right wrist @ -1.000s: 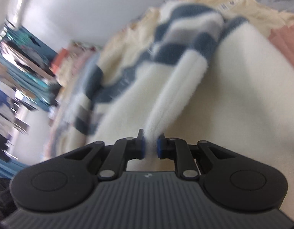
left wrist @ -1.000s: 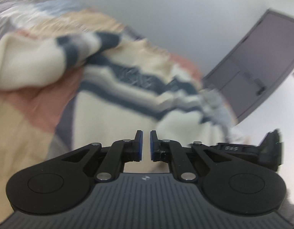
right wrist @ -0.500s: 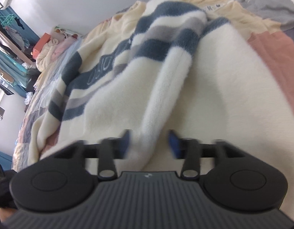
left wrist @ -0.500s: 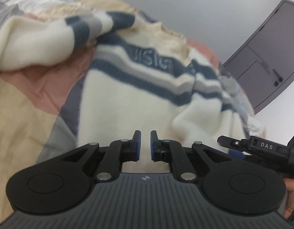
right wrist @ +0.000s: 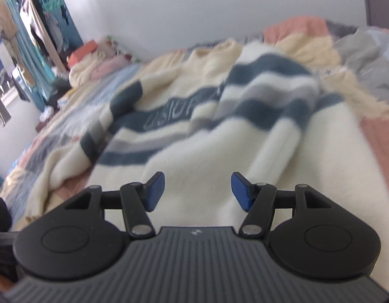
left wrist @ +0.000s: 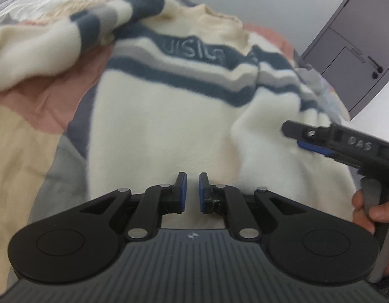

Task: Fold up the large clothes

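I've laid one sleeve point(right wrist: 277, 131) across the sweater point(left wrist: 164, 126) on the bed point(left wrist: 30, 131); right gripper point(right wrist: 198, 192) stands released with jaws closing on nothing, left gripper point(left wrist: 190, 192) is clenched empty, and the body folds remain.

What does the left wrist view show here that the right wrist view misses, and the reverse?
Left wrist only: the dark door, the shut left gripper, and the right gripper seen from the side over the sweater. Right wrist only: hanging clothes by teal curtains, and the right gripper, nothing between its pads, closing slightly. Both: the striped cream sweater on the patchwork bedspread.
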### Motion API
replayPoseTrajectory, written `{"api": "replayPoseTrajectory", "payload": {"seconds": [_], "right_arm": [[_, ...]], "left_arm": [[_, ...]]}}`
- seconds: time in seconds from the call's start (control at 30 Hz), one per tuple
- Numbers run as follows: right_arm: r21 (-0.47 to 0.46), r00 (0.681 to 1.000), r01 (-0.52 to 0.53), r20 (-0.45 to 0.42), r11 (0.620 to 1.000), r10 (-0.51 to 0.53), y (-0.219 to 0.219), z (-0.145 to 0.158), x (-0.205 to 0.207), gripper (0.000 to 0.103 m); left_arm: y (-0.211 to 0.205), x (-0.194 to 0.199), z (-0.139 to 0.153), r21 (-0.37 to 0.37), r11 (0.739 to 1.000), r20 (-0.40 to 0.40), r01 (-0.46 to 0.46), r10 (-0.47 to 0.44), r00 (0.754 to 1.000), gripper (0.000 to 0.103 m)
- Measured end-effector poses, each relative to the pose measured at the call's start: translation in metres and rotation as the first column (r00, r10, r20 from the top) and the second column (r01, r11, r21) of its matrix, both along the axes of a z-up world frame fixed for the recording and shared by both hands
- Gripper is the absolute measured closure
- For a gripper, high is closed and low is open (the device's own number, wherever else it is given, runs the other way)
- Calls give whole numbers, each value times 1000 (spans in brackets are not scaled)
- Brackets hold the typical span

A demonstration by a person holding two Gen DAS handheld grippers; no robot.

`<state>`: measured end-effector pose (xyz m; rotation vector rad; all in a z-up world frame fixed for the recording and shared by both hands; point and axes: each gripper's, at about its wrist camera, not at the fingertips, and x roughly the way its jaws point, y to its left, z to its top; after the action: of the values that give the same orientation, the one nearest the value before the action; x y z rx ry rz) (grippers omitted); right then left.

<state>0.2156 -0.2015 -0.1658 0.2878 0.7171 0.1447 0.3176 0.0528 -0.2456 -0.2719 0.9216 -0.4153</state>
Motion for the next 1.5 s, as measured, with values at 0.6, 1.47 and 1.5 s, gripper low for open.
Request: {"api": "replayPoseTrajectory", "payload": {"seconds": [0.6, 1.47, 1.5], "right_arm": [[-22, 998, -15, -57, 1000, 14, 6, -16, -2, 43], [-19, 997, 31, -69, 999, -32, 10, -12, 1, 41], [-28, 997, 35, -74, 999, -37, 11, -12, 1, 43]], "left_arm": [[101, 10, 74, 113, 954, 260, -276, 240, 935, 57], [150, 61, 14, 431, 839, 280, -332, 225, 933, 89], [151, 58, 19, 422, 838, 284, -347, 242, 928, 95]]}}
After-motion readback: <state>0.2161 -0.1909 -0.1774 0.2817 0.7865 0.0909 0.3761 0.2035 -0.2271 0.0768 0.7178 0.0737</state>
